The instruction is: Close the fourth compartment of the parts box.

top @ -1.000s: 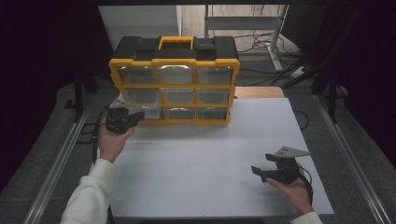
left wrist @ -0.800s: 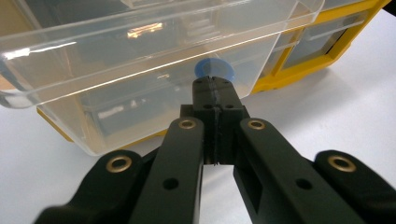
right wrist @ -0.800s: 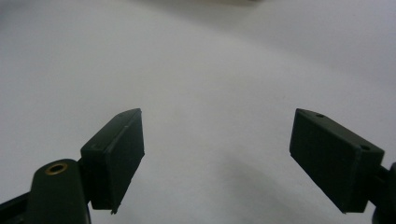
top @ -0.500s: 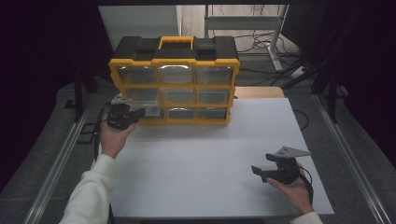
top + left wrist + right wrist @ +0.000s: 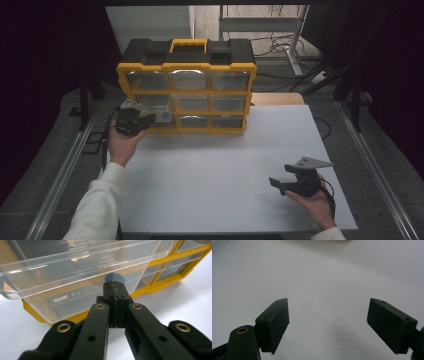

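Gripping a clear drawer (image 5: 75,272) by its blue tab (image 5: 115,278), closed left tongs (image 5: 115,286) draw it from the yellow organizer (image 5: 187,85); right tongs (image 5: 329,325) wait apart.

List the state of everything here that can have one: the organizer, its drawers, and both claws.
Yellow organizer: upright at the table's far edge.
Clear drawer: pulled partly out of the lower left slot.
Other drawers: pushed in.
Left claw: shut, gripping the clear drawer's front tab.
Right claw: open, holding nothing, above the white table.
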`<state>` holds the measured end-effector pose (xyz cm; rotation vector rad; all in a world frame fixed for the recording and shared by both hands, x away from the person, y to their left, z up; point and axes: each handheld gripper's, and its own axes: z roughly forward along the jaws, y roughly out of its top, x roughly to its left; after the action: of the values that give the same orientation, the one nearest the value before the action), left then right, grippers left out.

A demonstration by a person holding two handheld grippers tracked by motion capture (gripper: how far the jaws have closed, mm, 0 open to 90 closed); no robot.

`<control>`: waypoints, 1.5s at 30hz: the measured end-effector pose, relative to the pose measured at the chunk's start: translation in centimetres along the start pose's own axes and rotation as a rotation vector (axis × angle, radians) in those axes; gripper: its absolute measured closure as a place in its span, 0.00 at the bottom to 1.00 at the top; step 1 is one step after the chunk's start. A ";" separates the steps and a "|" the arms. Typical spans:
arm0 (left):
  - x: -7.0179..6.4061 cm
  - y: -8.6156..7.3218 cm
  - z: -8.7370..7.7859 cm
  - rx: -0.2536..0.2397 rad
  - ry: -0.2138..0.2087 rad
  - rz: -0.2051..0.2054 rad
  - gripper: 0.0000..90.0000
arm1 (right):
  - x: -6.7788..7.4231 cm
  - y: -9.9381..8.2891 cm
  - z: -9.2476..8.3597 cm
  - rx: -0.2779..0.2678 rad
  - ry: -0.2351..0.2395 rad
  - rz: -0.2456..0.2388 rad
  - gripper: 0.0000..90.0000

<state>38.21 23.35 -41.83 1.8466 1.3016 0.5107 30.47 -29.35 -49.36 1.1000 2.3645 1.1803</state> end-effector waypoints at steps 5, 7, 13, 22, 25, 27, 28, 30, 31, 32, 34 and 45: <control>0.2 0.1 0.3 -0.007 0.003 -0.012 0.99 | 0.0 0.0 0.0 0.000 0.002 0.000 0.20; 0.3 0.1 0.5 -0.009 0.006 -0.016 0.99 | 0.0 0.0 0.0 0.002 0.003 0.000 0.20; 0.5 0.4 0.9 -0.008 0.011 -0.028 0.99 | 0.0 0.0 0.0 0.003 0.005 -0.001 0.20; 0.7 1.0 1.4 -0.009 0.024 -0.032 0.99 | 0.1 0.0 0.0 0.002 0.007 -0.003 0.20; 0.8 1.2 1.5 -0.012 0.022 -0.047 0.99 | 0.1 0.0 0.0 0.003 0.007 -0.003 0.20; 0.8 1.4 1.5 -0.016 0.023 -0.052 0.99 | 0.1 0.0 0.0 0.002 0.007 -0.003 0.20; 0.8 1.5 1.5 -0.013 0.024 -0.050 0.99 | 0.1 0.0 0.0 0.002 0.007 -0.004 0.20; 0.9 1.7 1.7 -0.008 0.030 -0.046 0.99 | 0.1 0.0 0.0 0.001 0.007 -0.005 0.20; 0.9 1.8 1.7 -0.008 0.032 -0.051 0.99 | 0.1 0.0 0.0 0.002 0.008 -0.007 0.20; 1.0 1.9 1.8 -0.008 0.033 -0.052 0.99 | 0.1 0.0 0.0 0.002 0.009 -0.007 0.20; 1.0 2.0 2.0 -0.012 0.037 -0.060 0.99 | 0.1 0.0 0.0 0.002 0.009 -0.007 0.20; 1.2 2.7 2.7 -0.018 0.050 -0.076 0.99 | 0.2 0.0 0.0 0.002 0.015 -0.008 0.20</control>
<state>42.19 22.98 -41.48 1.7730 1.3902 0.5290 30.34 -29.26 -49.33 1.0846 2.3793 1.1873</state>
